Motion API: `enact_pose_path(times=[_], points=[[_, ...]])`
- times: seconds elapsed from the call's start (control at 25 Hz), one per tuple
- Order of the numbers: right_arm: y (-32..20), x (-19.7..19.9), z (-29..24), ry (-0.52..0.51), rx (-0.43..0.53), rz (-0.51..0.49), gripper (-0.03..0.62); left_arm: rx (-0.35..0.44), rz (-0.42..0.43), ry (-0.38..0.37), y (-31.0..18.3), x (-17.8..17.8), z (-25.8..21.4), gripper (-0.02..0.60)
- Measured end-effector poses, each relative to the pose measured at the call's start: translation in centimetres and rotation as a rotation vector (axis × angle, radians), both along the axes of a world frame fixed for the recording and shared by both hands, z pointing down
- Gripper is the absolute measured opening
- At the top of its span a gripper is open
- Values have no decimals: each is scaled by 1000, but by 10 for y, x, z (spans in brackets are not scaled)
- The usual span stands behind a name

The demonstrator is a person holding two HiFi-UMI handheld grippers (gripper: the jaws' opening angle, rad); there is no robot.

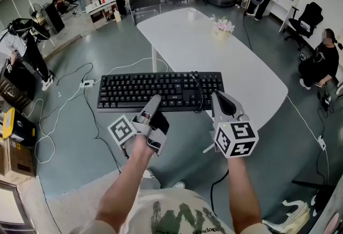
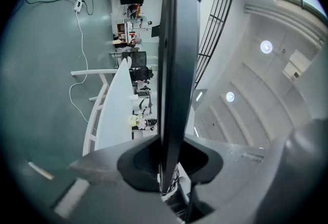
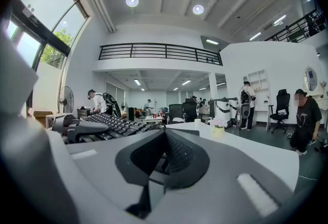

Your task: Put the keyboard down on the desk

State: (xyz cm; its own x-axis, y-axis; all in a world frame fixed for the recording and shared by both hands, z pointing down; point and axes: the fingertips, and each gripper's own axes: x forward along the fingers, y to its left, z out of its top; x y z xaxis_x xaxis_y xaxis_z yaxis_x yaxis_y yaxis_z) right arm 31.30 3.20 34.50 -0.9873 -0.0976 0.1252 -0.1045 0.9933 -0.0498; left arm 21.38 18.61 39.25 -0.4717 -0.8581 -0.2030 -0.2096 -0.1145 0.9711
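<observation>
Left gripper (image 1: 154, 102): clenched on the keyboard (image 1: 144, 88). In the left gripper view the board runs edge-on through the middle of the jaws, and both dark pads press on its faces. The grip sits on the near long edge, at 6 o'clock from the board's centre.

Right gripper (image 1: 220, 97): jaws drawn together, with nothing seen between the pads. Its tip meets the keyboard's near right corner, at 4 o'clock from the board's centre. Whether the tip bears on that corner from above or below cannot be determined.

Keyboard: black, keys up, roughly level, carried in front of the person. Its left part hangs over the grey floor (image 1: 80, 142). Its right end overlaps the near edge of the white desk (image 1: 252, 75). A dark cable (image 1: 198, 93) crosses the keys near the right end.

Desk: extends from the keyboard toward 1 o'clock. A flower pot (image 1: 222, 28) stands on it at 1 o'clock from the keyboard, and a white cup (image 1: 191, 13) at 12 o'clock.
</observation>
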Motion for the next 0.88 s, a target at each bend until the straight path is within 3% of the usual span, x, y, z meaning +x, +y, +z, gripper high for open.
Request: enact_pose_path(times=[0.48,0.88], points=[[-11,-11,16,5,-21,21,-1,-13,8,1,-8,-13,13,87],[-23,-87,20,25,-11,76,0,0,59,24,-21,-96,22,87]])
